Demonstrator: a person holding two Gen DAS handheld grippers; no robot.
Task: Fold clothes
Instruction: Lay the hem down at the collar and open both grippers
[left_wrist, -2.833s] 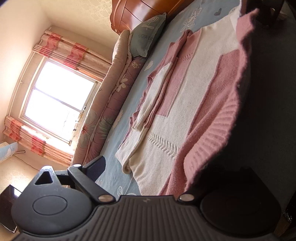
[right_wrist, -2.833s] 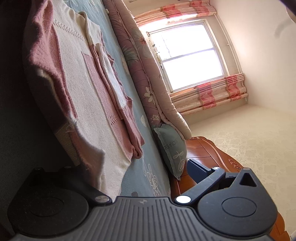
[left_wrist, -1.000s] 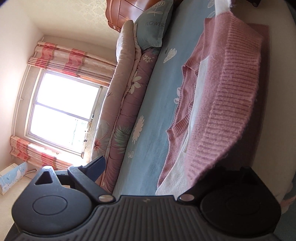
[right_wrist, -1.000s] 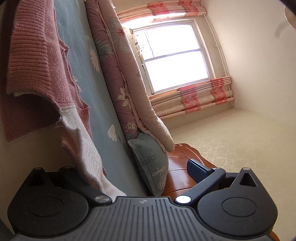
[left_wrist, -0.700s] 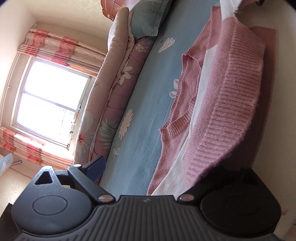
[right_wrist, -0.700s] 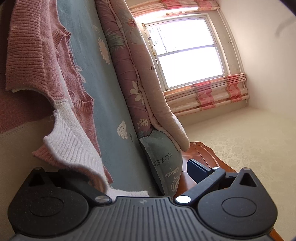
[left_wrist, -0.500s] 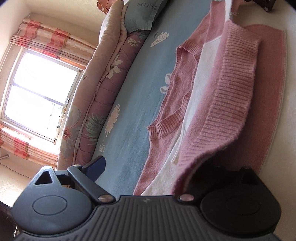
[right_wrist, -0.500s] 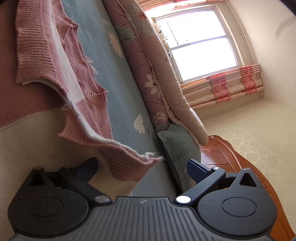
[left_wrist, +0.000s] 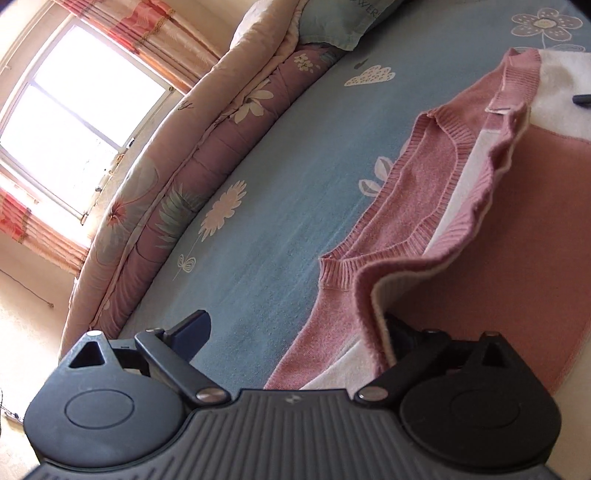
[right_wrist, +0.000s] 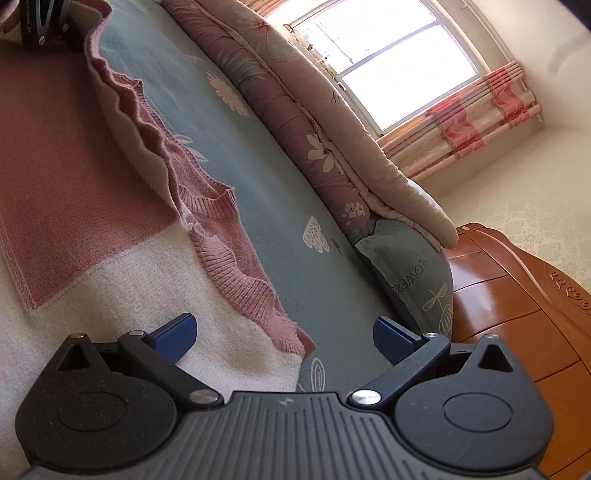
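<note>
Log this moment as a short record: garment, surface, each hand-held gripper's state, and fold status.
garment: pink and cream knit sweater, folded over on itself
surface: blue floral bedsheet
beside it: rolled floral quilt and a grey-green pillow along the far side
left hand-held gripper: jaws apart, the sweater's ribbed edge draped over one finger
right hand-held gripper: open, nothing between its fingers, above the cream part
fold status: top layer laid down; ribbed edge still wavy at the left gripper's end
</note>
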